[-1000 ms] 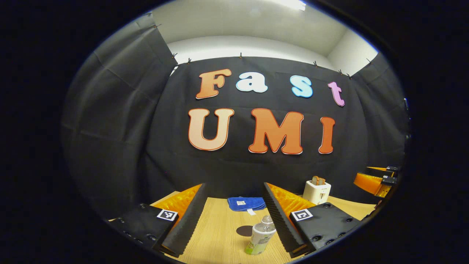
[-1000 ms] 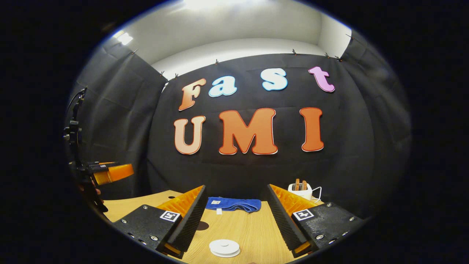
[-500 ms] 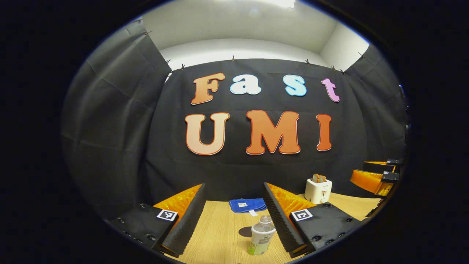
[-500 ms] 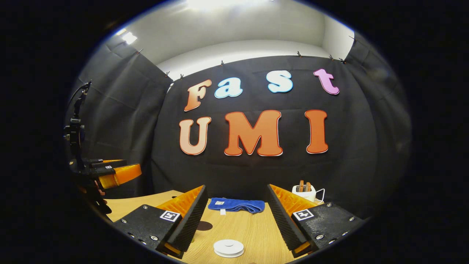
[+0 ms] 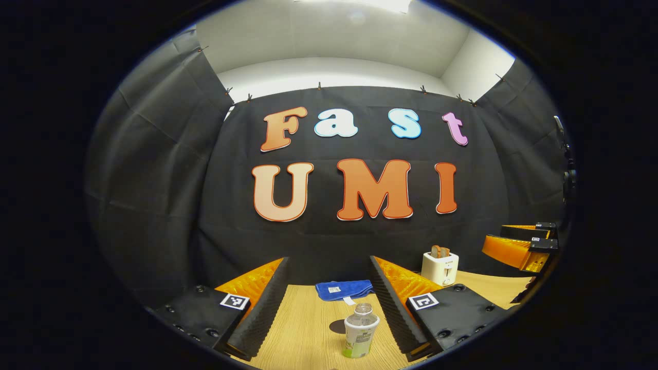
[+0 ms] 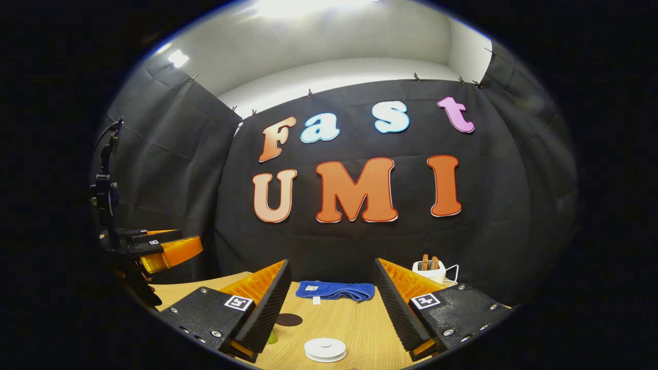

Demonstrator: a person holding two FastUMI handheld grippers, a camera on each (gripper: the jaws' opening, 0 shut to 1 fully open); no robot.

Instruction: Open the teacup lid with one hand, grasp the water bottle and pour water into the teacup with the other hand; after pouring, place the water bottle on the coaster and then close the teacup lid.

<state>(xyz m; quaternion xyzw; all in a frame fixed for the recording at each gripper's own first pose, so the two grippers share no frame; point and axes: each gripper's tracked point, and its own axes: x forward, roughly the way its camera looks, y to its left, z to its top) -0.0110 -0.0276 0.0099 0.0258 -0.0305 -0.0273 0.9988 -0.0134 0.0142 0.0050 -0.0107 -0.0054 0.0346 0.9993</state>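
Bottle (image 5: 360,331) stands upright on the bench (image 5: 308,334), uncapped, just ahead of the left tongs (image 5: 327,308), nearer their right finger. The white lid (image 6: 325,349) lies low between the right tongs (image 6: 329,308). Both tongs gape wide, holding nothing. The risk, I'd say: that off-centre bottle gets clipped, tips and spills.

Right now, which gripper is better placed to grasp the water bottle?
Left. The water bottle stands between the open left gripper's fingers. The open right gripper faces the white teacup lid.
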